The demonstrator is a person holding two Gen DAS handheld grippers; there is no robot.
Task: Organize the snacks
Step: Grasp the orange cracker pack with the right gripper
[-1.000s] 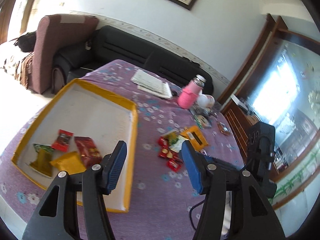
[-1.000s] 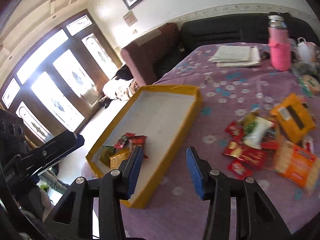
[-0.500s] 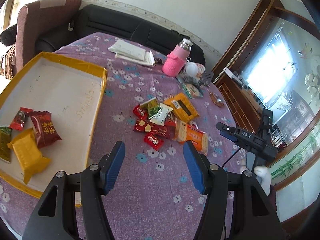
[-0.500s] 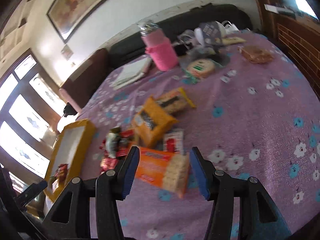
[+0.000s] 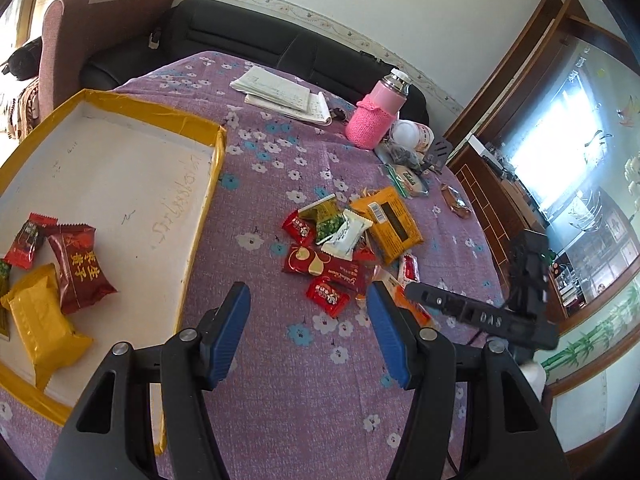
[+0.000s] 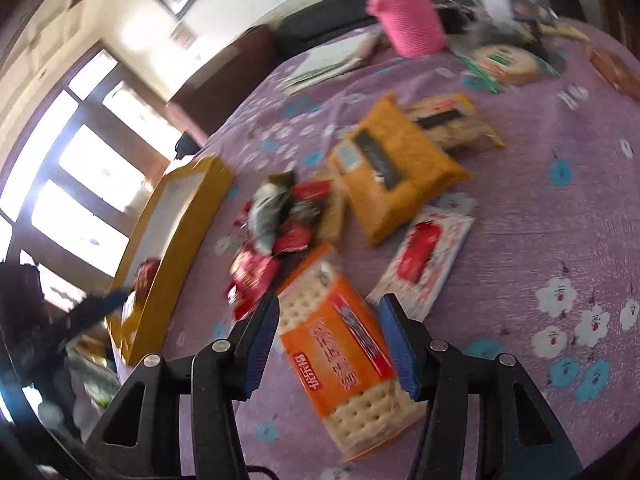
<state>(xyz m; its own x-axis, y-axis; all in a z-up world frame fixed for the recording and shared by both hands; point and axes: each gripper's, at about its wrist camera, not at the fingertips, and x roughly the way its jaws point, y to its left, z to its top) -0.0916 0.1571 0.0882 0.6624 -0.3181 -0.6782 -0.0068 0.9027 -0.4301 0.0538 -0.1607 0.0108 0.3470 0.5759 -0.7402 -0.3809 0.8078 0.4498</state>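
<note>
My right gripper (image 6: pixel 328 338) straddles the orange cracker pack (image 6: pixel 352 364), fingers apart, not pressing it. My left gripper (image 5: pixel 308 332) hangs parted over bare cloth; snacks (image 5: pixel 332 236) lie beyond, tray (image 5: pixel 208 200) left.

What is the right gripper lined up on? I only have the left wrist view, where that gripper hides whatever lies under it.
Observer: The right gripper sits over an orange cracker packet with a clear end, which lies flat on the purple flowered tablecloth.
Reviewer: Are the jaws gripping it?
Observer: No. They stand open on either side of it, and I see no pad pressing it.
Reviewer: Is anything behind the yellow foil packet?
Observer: Yes. Behind the yellow foil packet lies a second yellow packet showing pale crackers.
</note>
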